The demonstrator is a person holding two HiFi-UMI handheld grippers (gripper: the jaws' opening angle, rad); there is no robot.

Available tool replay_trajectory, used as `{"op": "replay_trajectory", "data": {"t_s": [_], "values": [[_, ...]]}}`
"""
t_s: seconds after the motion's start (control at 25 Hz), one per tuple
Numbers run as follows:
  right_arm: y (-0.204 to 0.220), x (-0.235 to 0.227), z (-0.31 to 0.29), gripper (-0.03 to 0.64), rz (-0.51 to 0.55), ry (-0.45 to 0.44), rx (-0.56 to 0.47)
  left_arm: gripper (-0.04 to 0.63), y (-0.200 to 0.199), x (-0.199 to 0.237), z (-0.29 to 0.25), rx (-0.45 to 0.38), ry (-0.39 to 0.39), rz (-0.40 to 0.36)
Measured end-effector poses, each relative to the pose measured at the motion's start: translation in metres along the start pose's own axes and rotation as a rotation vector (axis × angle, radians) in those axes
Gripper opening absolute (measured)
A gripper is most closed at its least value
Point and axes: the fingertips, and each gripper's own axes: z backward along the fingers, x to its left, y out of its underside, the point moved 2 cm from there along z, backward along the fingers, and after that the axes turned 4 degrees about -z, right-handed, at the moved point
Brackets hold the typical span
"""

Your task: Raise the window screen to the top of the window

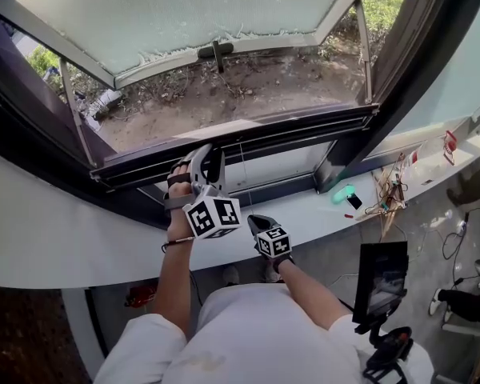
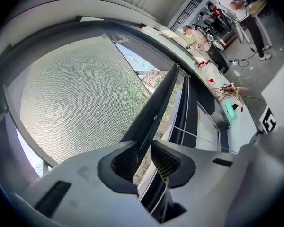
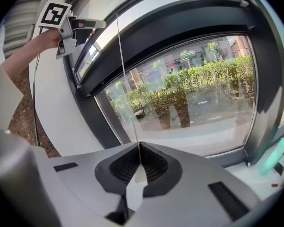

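Clamping the fingers of the left gripper (image 2: 143,145) on the dark screen bar (image 2: 154,108); pinching those of the right gripper (image 3: 139,148) together on the thin cord (image 3: 125,79).

The screen bar (image 2: 154,108) looks like smooth dark metal. Left of it, a pale panel (image 2: 80,98) shows a fine matt mesh weave. The cord (image 3: 128,93) is thin, smooth string.
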Motion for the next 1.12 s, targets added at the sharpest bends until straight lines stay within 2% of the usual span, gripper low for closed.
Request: {"op": "replay_trajectory", "data": {"t_s": [0.36,0.76,1.12], "values": [[-0.005,0.003,0.004,0.000,-0.003,-0.012,-0.017,0.081,-0.007,0.002,0.004,-0.005,-0.015,-0.047],[-0.041,0.018,0.003,0.000,0.042,-0.049,-0.102,0.081,-0.025,0.035,0.011,-0.055,-0.090,-0.016],[-0.057,0.023,0.012,0.001,0.057,-0.050,-0.144,0.081,-0.035,0.050,0.015,-0.070,-0.124,-0.039]]}}
